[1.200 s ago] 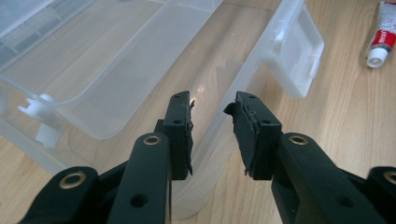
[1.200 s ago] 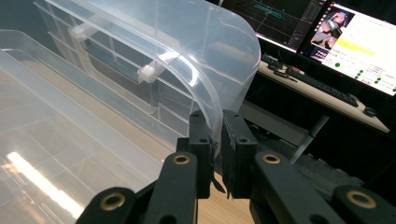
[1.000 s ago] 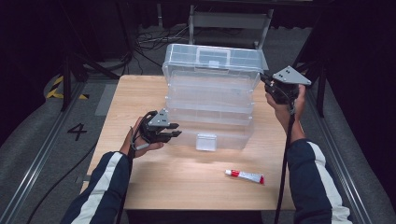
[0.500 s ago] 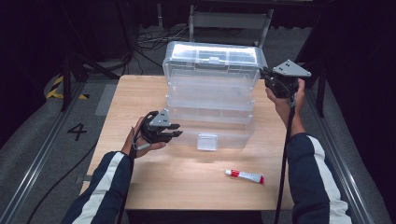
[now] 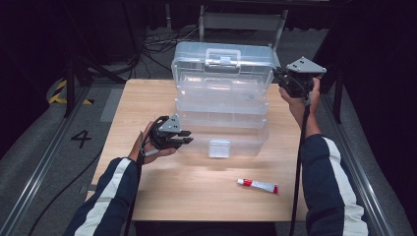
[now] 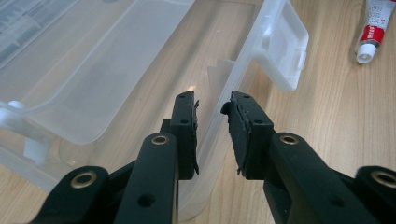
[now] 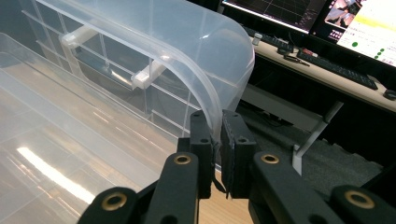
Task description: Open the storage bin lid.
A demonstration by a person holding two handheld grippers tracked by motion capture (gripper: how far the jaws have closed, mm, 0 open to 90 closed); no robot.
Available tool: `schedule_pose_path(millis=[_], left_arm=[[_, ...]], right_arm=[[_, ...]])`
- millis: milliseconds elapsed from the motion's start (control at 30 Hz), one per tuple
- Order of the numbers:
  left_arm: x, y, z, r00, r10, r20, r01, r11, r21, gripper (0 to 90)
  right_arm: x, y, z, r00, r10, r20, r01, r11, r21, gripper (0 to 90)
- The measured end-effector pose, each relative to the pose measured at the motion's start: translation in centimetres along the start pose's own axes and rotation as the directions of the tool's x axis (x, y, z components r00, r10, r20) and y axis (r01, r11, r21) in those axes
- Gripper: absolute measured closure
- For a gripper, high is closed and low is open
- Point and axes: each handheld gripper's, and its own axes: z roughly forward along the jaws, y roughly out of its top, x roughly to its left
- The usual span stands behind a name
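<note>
On the left, a hand in a dark sleeve with a white stripe held the left tongs [image 5: 183, 139] low over the wooden bench [image 5: 147, 98], at the near left corner of the clear plastic organiser box [image 5: 223, 105]. From the left gripper view, the thin front wall of the box's bottom tray [image 6: 219, 126] stood between the two black pads [image 6: 187, 121]. The jaws had just been closing in on it, yet a gap remained on either side of the wall, so they were not clamped and held nothing. A white latch tab [image 6: 285, 46] hung on that same wall, a little farther along.

The box sat in the middle of the bench, its tiers stepped open toward the person, the lidded top tier with its handle [image 5: 223, 55] raised at the back.

Near the front edge, well apart from the box, lay a small red-and-white tube [image 5: 257, 185] on its side.

On the right, the other hand held the right tongs [image 5: 280, 78] high, against the right end of the top tier. In the right gripper view, the jaws were clenched on the curved clear rim of the lid [image 7: 205, 70], the pads pinching the plastic edge from both sides.
</note>
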Motion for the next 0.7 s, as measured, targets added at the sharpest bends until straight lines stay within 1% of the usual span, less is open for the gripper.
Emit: schedule_pose_path(millis=[133,300,400,500,567,700], left_arm=[[0.01,-0.03,-0.02,1.0,0.003,0.001,-0.003,1.0,0.0,73.2],[-0.08,-0.02,-0.04,1.0,0.005,-0.006,-0.005,1.0,0.0,73.3],[-0.04,-0.05,-0.07,1.0,0.004,-0.002,-0.004,1.0,0.002,73.5],[0.08,-0.16,-0.07,0.9999,0.011,0.002,-0.011,0.9999,-0.009,73.8],[0.17,-0.24,-0.08,0.9999,0.001,0.011,-0.001,0.9998,-0.018,74.0],[0.2,-0.3,-0.08,0.9999,-0.001,0.013,0.001,0.9997,-0.025,74.3]], right_arm=[[-0.11,0.02,0.11,0.9999,0.012,0.002,-0.012,1.0,0.001,84.5],[-0.18,0.26,0.26,0.9999,0.011,0.004,-0.011,1.0,0.015,84.6],[-0.23,0.36,0.47,0.9997,0.024,0.011,-0.024,1.0,0.017,84.8],[-0.3,0.52,0.68,0.9993,0.032,0.016,-0.033,0.999,0.024,84.9],[-0.32,0.6,0.78,0.9993,0.034,0.019,-0.034,0.999,0.028,84.9],[-0.36,0.71,0.94,0.9989,0.04,0.022,-0.041,0.999,0.031,85.0]])
